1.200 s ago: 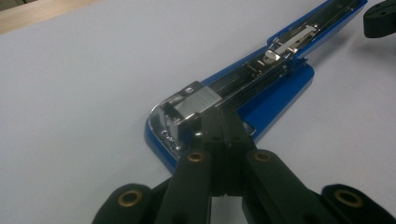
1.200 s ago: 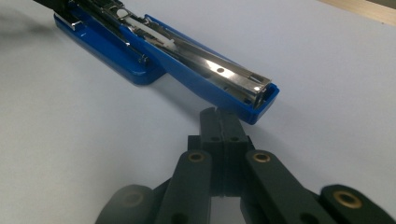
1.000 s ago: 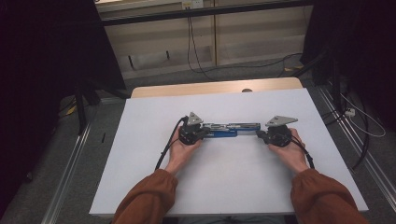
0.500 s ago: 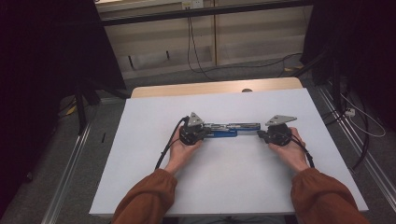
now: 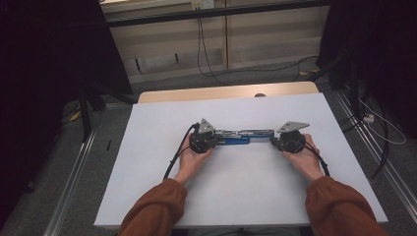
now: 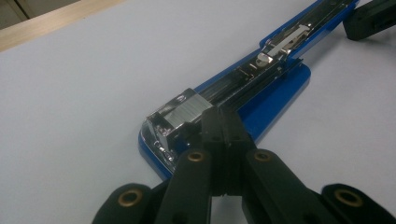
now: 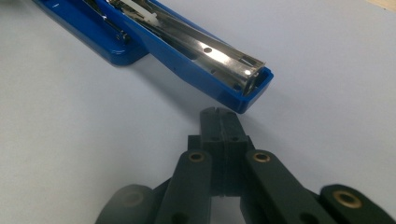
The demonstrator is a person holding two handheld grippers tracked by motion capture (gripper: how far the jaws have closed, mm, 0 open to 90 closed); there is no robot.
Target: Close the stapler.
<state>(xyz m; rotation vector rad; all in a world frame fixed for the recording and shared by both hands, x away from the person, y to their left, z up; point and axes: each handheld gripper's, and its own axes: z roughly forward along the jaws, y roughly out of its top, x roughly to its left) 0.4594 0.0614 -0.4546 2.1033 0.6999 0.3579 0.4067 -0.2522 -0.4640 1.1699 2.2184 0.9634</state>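
While the blue stapler (image 5: 239,137) lies opened flat on the white table (image 5: 147,162), its metal channel is seen holding a staple strip (image 6: 187,112) — just ahead of the left gripper (image 6: 222,126), jaws together. Just short of the stapler's far end, the right gripper (image 7: 219,123) is held closed, empty.

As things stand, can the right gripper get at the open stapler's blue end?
Probably yes: the right gripper, jaws shut, sits just short of the stapler, with bare white table between and nothing blocking.
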